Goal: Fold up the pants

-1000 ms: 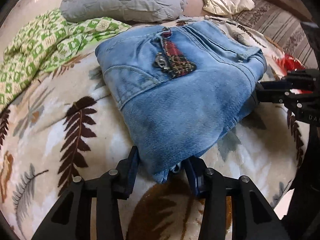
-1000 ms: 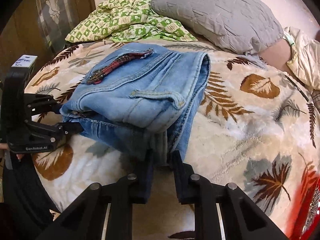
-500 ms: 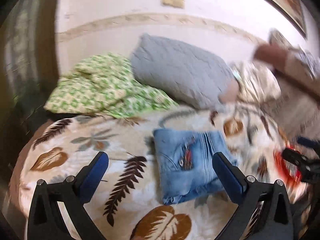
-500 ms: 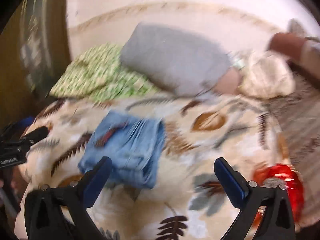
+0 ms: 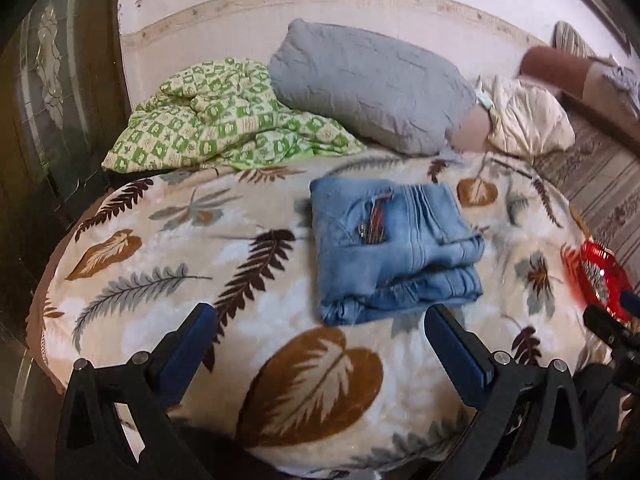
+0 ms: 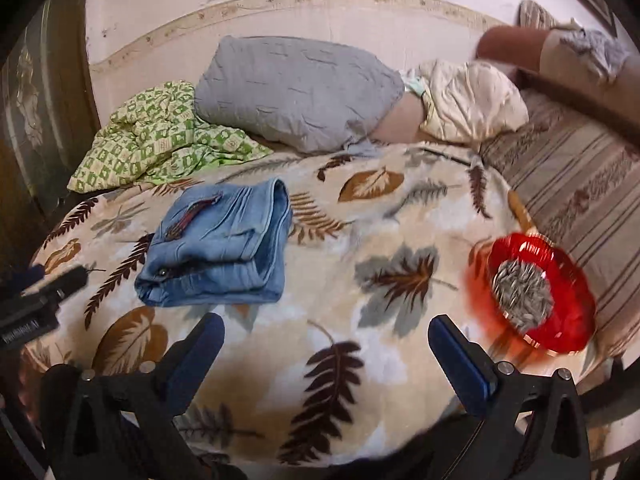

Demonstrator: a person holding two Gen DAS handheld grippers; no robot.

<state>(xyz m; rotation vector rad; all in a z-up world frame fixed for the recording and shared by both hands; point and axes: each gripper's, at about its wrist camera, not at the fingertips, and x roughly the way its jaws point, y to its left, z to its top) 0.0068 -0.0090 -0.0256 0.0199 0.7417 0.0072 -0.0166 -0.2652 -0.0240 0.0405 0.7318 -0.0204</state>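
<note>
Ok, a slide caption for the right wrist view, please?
Folded jeans on leaf blanket; right gripper open.

Near half of the bed: leaf-print blanket [image 6: 320,332] bare between both grippers and the folded jeans [image 6: 224,252]; open passage there.

Left gripper [image 5: 320,344] and right gripper [image 6: 326,354]: jaws spread wide, nothing between them, both held off the jeans.

Obstacles:
- Folded jeans [image 5: 392,248], mid-bed, a raised stack.
- Red bowl of seeds [image 6: 536,292], near right edge of the bed, well apart from the jeans; bare blanket lane between them.
- Far side blocked: green checked quilt [image 5: 216,120] far left, grey pillow [image 5: 368,88] centre, cream pillow [image 6: 468,100] far right.
- Bare strip between jeans and quilt is narrow.
</note>
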